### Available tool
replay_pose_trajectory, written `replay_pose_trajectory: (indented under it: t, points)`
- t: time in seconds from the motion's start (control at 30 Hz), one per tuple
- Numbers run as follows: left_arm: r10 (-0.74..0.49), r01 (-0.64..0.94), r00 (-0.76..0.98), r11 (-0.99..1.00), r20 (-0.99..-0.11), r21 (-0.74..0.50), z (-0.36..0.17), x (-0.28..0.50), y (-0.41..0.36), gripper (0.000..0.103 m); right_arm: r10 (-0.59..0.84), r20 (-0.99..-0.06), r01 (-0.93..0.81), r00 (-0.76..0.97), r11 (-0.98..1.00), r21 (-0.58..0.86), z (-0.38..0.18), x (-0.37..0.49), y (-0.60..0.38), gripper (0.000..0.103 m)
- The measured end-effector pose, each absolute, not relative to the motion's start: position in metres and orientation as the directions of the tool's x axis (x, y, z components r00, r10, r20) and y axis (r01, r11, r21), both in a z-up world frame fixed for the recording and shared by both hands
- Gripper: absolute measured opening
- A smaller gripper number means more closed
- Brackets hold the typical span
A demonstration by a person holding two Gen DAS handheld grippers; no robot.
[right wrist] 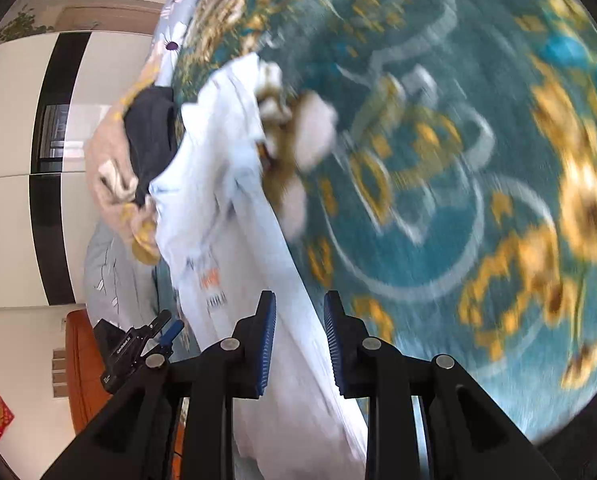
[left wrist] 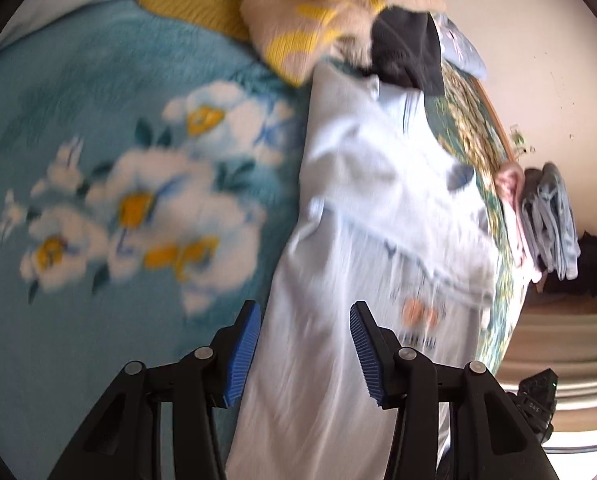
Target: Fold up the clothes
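Pale blue shirt [left wrist: 362,216] lies on the bed, long axis running straight away from both. Left hand-held gripper [left wrist: 304,356] and right hand-held gripper [right wrist: 300,344] both apart, straddling its near end, nothing clamped.

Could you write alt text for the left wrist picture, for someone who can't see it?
A pale blue garment with a small orange print lies stretched along a bed, running between the open blue-padded left tongs at the bottom edge. To its left spreads a teal blanket with white flowers. A beige and yellow knit and a dark garment are heaped beyond it; the picture is motion-blurred.
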State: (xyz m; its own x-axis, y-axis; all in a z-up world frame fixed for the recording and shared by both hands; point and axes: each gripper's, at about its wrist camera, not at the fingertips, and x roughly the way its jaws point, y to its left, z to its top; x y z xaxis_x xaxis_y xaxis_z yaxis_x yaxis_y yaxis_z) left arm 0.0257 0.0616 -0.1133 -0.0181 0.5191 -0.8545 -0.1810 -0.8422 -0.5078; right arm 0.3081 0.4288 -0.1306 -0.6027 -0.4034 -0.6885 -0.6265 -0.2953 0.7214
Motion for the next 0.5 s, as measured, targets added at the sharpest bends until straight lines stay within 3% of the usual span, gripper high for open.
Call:
replay_pose_trajectory:
  t: [0.27, 0.5]
  points:
    - [0.489, -0.151, 0.053, -0.858, -0.871, -0.491, -0.125, 0.083, 0.014, 0.051, -0.439, -0.73, -0.678, -0.524, -0.303, 0.669, -0.141, 0.344, 0.395, 0.025]
    - [0.536, -0.088, 0.114, -0.833, -0.837, -0.546, -0.139, 0.129, -0.012, 0.051, -0.446, -0.762, -0.69, -0.47, -0.353, 0.632, -0.143, 0.35, 0.378, 0.025]
